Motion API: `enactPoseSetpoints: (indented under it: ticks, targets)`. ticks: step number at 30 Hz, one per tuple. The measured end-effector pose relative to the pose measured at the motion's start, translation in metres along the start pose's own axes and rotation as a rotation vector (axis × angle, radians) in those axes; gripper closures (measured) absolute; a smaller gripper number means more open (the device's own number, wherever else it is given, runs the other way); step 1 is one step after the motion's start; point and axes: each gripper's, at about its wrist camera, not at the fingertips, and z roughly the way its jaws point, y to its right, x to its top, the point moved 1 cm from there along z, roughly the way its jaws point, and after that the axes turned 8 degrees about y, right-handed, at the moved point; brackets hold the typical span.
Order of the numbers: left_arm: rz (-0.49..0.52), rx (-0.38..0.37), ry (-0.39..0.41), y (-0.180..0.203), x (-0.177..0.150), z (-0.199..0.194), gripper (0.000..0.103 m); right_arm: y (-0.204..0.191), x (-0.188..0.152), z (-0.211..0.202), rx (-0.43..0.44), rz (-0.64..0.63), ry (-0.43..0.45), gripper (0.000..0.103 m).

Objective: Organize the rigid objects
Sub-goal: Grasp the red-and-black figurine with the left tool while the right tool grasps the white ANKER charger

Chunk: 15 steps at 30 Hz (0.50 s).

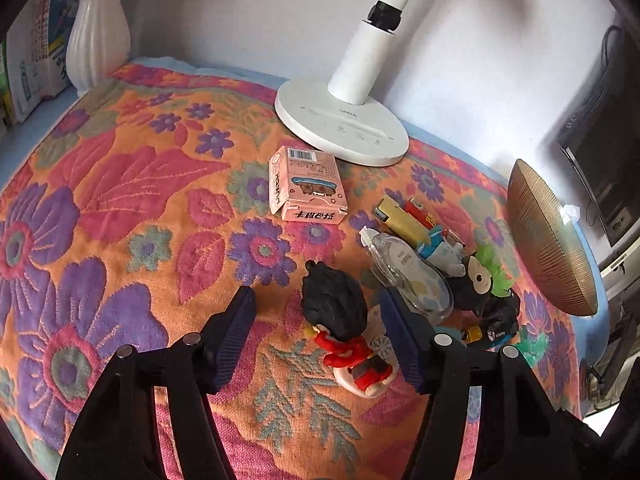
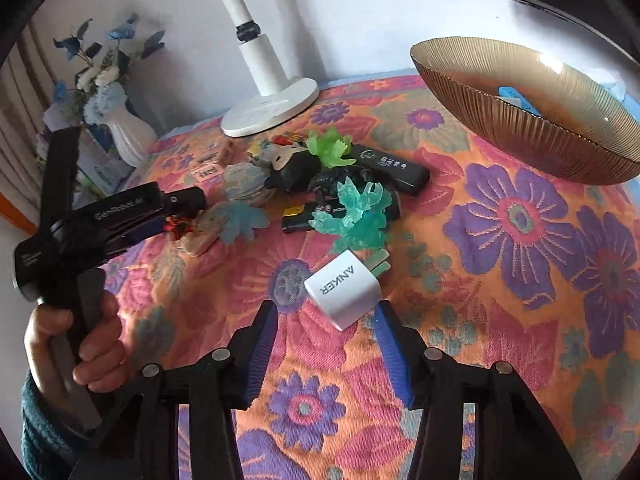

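Observation:
My left gripper (image 1: 318, 330) is open, its jaws on either side of a small figurine (image 1: 346, 328) with black hair and red clothes that stands on the floral cloth. My right gripper (image 2: 326, 338) is open just short of a white Anker charger (image 2: 345, 286) lying on the cloth. A pink card box (image 1: 306, 186), two lighters (image 1: 404, 218), a clear tape dispenser (image 1: 408, 276), a black toy with green hair (image 1: 480, 280) and a teal crystal figure (image 2: 356, 216) lie in a cluster. A ribbed gold bowl (image 2: 532, 128) stands at the right.
A white lamp base (image 1: 340, 122) stands at the back by the wall. A white vase (image 1: 96, 32) with blue flowers is at the back left beside books. A black rectangular device (image 2: 394, 164) lies near the cluster. A monitor (image 1: 600, 140) stands beyond the bowl.

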Motion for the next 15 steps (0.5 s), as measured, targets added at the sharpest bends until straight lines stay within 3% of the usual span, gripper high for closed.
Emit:
enactPoseSetpoints:
  ticks: [4, 8, 12, 15]
  targets:
    - [0.041, -0.017, 0.006, 0.006, -0.004, 0.004, 0.071, -0.001, 0.005, 0.009, -0.053, 0.044, 0.022, 0.055]
    - [0.044, -0.034, 0.011, 0.007, -0.006, 0.0, 0.073, 0.0, 0.008, 0.014, -0.116, 0.033, 0.065, 0.068]
    - [0.053, -0.055, 0.035, 0.011, -0.013, -0.017, 0.073, 0.007, 0.003, 0.003, -0.066, 0.017, 0.075, 0.069]
    - [0.073, -0.089, 0.052, 0.021, -0.027, -0.037, 0.073, 0.016, -0.008, -0.016, 0.034, -0.036, 0.079, 0.069]
